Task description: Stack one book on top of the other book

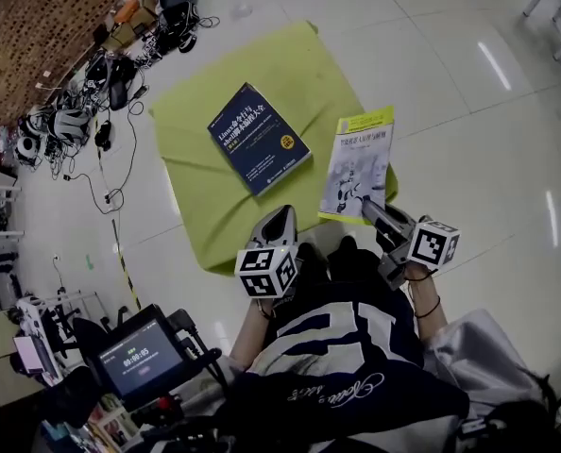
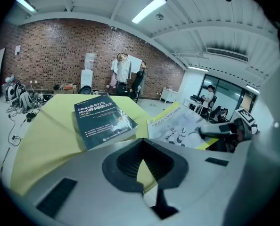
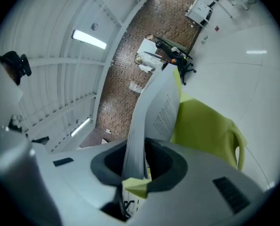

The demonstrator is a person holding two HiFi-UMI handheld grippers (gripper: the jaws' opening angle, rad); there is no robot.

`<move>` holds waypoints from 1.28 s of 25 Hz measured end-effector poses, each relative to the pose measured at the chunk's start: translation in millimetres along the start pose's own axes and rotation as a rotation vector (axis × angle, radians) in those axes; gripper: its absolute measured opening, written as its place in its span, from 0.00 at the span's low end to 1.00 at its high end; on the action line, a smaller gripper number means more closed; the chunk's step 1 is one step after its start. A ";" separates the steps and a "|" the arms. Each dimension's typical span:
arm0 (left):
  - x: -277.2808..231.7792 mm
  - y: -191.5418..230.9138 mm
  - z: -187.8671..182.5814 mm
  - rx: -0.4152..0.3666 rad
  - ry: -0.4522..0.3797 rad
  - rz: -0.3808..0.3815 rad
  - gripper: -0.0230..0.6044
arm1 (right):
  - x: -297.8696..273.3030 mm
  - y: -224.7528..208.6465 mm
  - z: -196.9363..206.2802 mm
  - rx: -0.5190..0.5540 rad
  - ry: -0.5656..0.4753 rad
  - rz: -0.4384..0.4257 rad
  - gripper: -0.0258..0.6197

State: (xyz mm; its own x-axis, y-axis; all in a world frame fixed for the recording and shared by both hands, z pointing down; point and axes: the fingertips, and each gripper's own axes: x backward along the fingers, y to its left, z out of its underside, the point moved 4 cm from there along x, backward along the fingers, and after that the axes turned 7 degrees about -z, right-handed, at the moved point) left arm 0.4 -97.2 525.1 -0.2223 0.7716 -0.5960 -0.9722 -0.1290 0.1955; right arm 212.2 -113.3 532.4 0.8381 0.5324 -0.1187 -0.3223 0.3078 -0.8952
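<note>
A dark blue book point(image 1: 259, 140) lies flat on the yellow-green table cloth point(image 1: 191, 121). It also shows in the left gripper view, as the blue book point(image 2: 103, 120). To its right, a white book with a yellow cover edge point(image 1: 356, 163) is lifted at its near edge, with my right gripper point(image 1: 367, 206) shut on that edge. In the right gripper view the pages of the white book point(image 3: 152, 121) rise from between the jaws of the right gripper point(image 3: 135, 173). My left gripper point(image 1: 279, 220) hovers at the table's near edge, shut and holding nothing; its fingertips point(image 2: 141, 147) meet over the cloth.
Cables and equipment point(image 1: 92, 92) litter the floor left of the table. A small screen on a stand point(image 1: 144, 357) is at the lower left beside the person. White floor surrounds the table. A brick wall point(image 2: 50, 55) stands far behind.
</note>
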 end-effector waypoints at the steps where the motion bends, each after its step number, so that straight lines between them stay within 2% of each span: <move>1: 1.3 2.5 -1.1 0.005 -0.005 -0.004 0.04 | -0.9 10.6 -7.3 0.008 -0.015 -0.023 0.16; 7: 8.5 29.0 -10.6 0.027 -0.043 -0.025 0.04 | -14.3 54.1 -31.4 -0.040 -0.135 -0.125 0.16; 12: 16.4 66.9 -26.3 0.034 -0.081 -0.038 0.04 | -38.2 91.9 -42.3 -0.028 -0.196 -0.200 0.17; 17: 28.8 115.6 -46.8 0.047 -0.124 -0.050 0.04 | -94.4 142.2 -54.6 0.051 -0.192 -0.304 0.17; 21: 35.9 147.9 -56.5 0.051 -0.145 -0.052 0.04 | -152.7 153.9 -52.0 0.077 -0.165 -0.338 0.17; 24: 39.5 174.0 -62.4 0.055 -0.157 -0.051 0.04 | -199.8 145.1 -38.6 0.064 -0.128 -0.319 0.17; 27: 41.4 202.9 -72.6 0.054 -0.155 -0.046 0.04 | -242.0 128.4 -17.7 0.024 -0.084 -0.259 0.17; 30: 41.9 215.7 -71.1 0.042 -0.147 -0.030 0.04 | -250.3 104.6 11.0 -0.010 -0.069 -0.182 0.16; 32: 42.6 217.0 -64.7 0.034 -0.140 -0.021 0.04 | -241.9 79.7 29.0 -0.036 -0.063 -0.086 0.16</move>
State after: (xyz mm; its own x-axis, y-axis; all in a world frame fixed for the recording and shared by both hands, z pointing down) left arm -224.8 -132.6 491.7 -0.1874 0.8535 -0.4863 -0.9729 -0.0928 0.2119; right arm -29.0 -194.7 502.2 0.8324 0.5540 -0.0151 -0.2336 0.3260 -0.9161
